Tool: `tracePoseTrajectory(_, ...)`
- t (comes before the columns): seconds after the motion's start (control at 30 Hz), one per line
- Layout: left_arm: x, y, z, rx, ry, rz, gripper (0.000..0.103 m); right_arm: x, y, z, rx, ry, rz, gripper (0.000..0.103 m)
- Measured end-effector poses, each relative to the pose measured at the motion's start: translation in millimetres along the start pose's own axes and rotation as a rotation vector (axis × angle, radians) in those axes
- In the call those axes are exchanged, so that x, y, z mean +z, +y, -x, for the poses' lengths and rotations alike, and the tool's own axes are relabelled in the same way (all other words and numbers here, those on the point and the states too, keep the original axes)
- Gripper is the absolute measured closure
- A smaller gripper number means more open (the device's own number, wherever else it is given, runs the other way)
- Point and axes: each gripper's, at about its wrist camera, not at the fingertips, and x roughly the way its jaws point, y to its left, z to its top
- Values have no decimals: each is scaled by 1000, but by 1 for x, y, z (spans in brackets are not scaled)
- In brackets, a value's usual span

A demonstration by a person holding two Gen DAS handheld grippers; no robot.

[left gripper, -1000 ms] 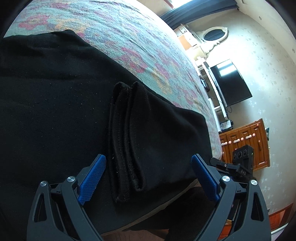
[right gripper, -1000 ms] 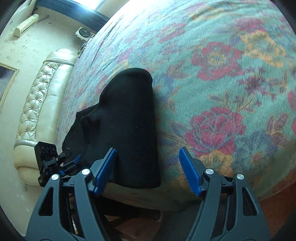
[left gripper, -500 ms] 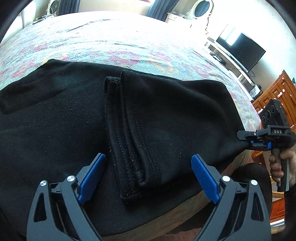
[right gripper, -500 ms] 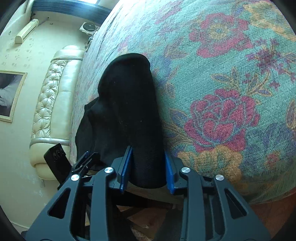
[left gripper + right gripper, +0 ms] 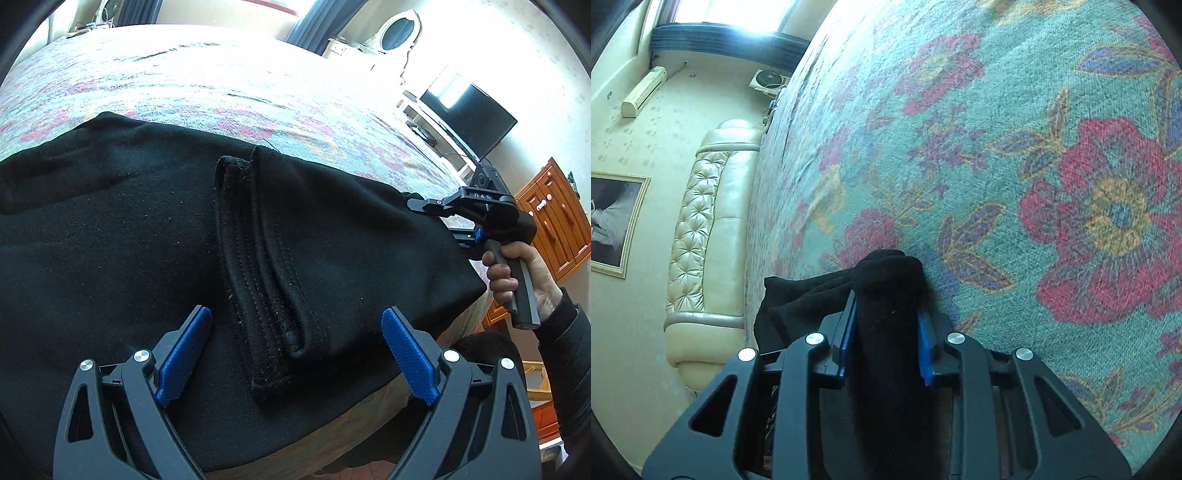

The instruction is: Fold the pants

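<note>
Since the frame a sec ago, my right gripper [image 5: 886,339] went from wide apart w/ the cloth edge loose between the pads to clamped; jaws have just been closing and now the blue pads [image 5: 847,339] pinch a fold of the black pants [image 5: 886,280]. It's also pushed fwd, so far less black cloth shows ahead of it in the right wrist view, only a bunched end at lower centre. Left wrist view rolled: bed went from tilted to roughly level, and my right hand [image 5: 517,273] w/ its tool now shows at right edge of frame.

My left gripper [image 5: 295,354] is wide open, nothing held, hovering over the pants [image 5: 129,240] w/ the stitched hem strip [image 5: 258,258] lying between the pads [image 5: 184,350], not touched as far as I can see.

Pants spread across lower left and centre of left view, on the floral bedspread [image 5: 184,81]; right end runs to the clamped right tool. Near bed edge [image 5: 369,417] sits just below the cloth at bottom of frame. Plenty of bare bedspread [image 5: 1034,147] above and right of the right gripper; padded headboard [image 5: 701,229] at left.
</note>
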Motion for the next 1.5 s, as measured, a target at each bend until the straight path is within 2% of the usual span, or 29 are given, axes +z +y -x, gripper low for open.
tracePoseTrajectory(0.1, -2, -2, 2, 5, -7, -22, 11, -2, -3, 1, 18, -12, 2, 76)
tracePoseTrajectory(0.17, -2, -4, 5, 0, -18, -27, 11, -5, 0, 8, 7, -34, 7, 63)
tracePoseTrajectory(0.23, -3, 1, 11, -13, -31, -10, 11, -13, 11, 23, -88, -114, 35, 53)
tracePoseTrajectory(0.3, -3, 6, 19, -21, -41, 15, 11, -26, 30, 39, -206, -199, 117, 50)
tracePoseTrajectory(0.33, -4, 8, 25, -19, -47, 25, 11, -35, 40, 43, -228, -221, 163, 50)
tracePoseTrajectory(0.4, -5, 15, 37, -7, -61, 36, 11, -54, 59, 46, -213, -233, 243, 50)
tracePoseTrajectory(0.47, -6, 25, 53, 8, -83, 50, 11, -73, 77, 38, -166, -199, 319, 50)
tracePoseTrajectory(0.57, -7, 46, 79, 28, -109, 97, 11, -96, 92, 14, -77, -63, 379, 50)
tracePoseTrajectory(0.67, -8, 73, 107, 47, -145, 163, 11, -111, 86, -14, -99, 65, 359, 50)
tracePoseTrajectory(0.73, -11, 93, 127, 58, -170, 204, 11, -115, 83, -13, -84, 65, 385, 50)
tracePoseTrajectory(0.8, -15, 115, 147, 67, -192, 247, 11, -118, 84, -3, -71, 63, 358, 50)
tracePoseTrajectory(0.87, -19, 140, 168, 71, -210, 295, 11, -121, 89, 3, -53, 37, 329, 42)
tracePoseTrajectory(1.0, -19, 187, 210, 52, -251, 359, 11, -128, 105, 8, -92, 8, 378, 42)
tracePoseTrajectory(1.13, -18, 239, 244, 103, -273, 372, 11, -133, 113, 9, -81, 2, 384, 37)
tracePoseTrajectory(1.2, -19, 263, 252, 152, -272, 387, 11, -135, 118, 5, -78, 2, 385, 34)
tracePoseTrajectory(1.33, -19, 305, 250, 135, -199, 450, 11, -140, 125, -5, -77, 23, 385, 33)
tracePoseTrajectory(1.43, -19, 319, 239, 118, -110, 447, 11, -142, 127, -12, -75, 36, 378, 33)
tracePoseTrajectory(1.5, -22, 327, 233, 108, -81, 449, 11, -144, 128, -16, -77, 41, 372, 33)
